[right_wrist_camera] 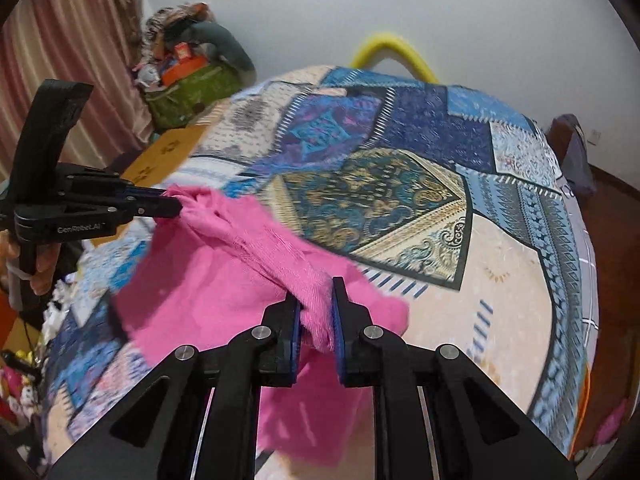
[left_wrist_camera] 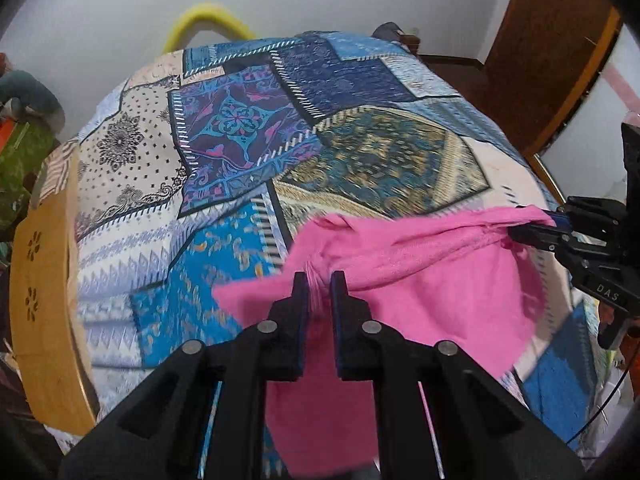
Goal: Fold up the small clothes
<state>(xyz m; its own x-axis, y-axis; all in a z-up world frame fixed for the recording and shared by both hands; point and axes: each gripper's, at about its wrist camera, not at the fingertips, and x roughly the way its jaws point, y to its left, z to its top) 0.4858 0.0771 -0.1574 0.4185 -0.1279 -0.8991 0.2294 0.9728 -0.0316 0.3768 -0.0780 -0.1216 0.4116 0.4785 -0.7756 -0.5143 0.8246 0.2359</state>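
A bright pink garment (left_wrist_camera: 420,272) hangs stretched between both grippers above a patchwork bedspread (left_wrist_camera: 240,128). My left gripper (left_wrist_camera: 319,280) is shut on one bunched corner of it. In the left wrist view the right gripper (left_wrist_camera: 532,230) pinches the far corner at the right edge. In the right wrist view my right gripper (right_wrist_camera: 316,288) is shut on a twisted fold of the pink garment (right_wrist_camera: 224,280), and the left gripper (right_wrist_camera: 176,204) grips the other corner at the left, held by a hand (right_wrist_camera: 40,268). The cloth sags down below the jaws.
The bedspread (right_wrist_camera: 400,184) covers a bed with a wooden frame (left_wrist_camera: 44,280) at the left. A yellow curved tube (right_wrist_camera: 394,50) stands at the far edge. A green basket of clutter (right_wrist_camera: 192,88) sits by a pink curtain (right_wrist_camera: 72,52). A wooden door (left_wrist_camera: 548,52) is at the right.
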